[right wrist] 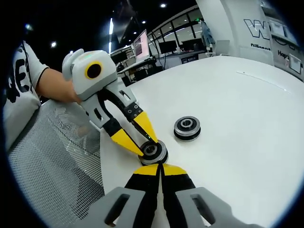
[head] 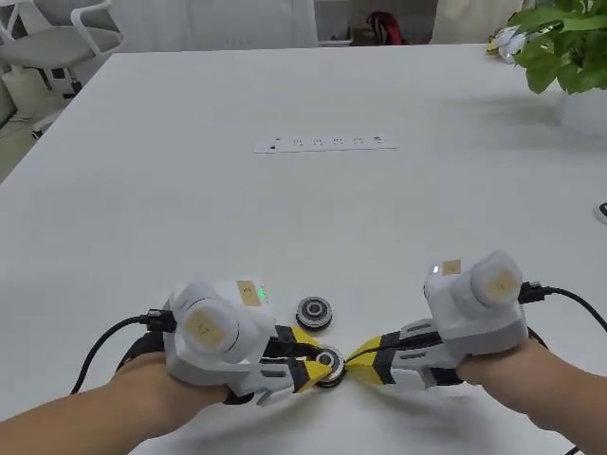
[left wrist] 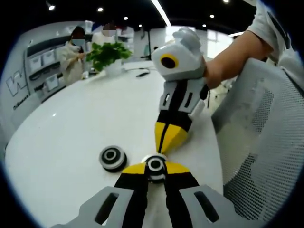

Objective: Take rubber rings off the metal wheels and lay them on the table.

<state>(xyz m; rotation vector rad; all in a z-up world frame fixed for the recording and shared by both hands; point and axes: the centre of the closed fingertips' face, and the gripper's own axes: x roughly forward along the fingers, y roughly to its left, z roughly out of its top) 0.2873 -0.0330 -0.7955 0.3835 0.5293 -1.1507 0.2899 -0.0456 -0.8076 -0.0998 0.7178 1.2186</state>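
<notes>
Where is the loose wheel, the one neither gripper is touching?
In the head view, near bottom centre, the loose wheel lies flat on the white table, just beyond the clamped wheel in the left gripper, clear of the right gripper.

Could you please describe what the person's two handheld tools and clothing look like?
The left tool and right tool match: rounded white housings with a yellow disc, black jaws with yellow tips, black cables trailing behind. The person wears a white short-sleeved shirt with dark lettering.
</notes>
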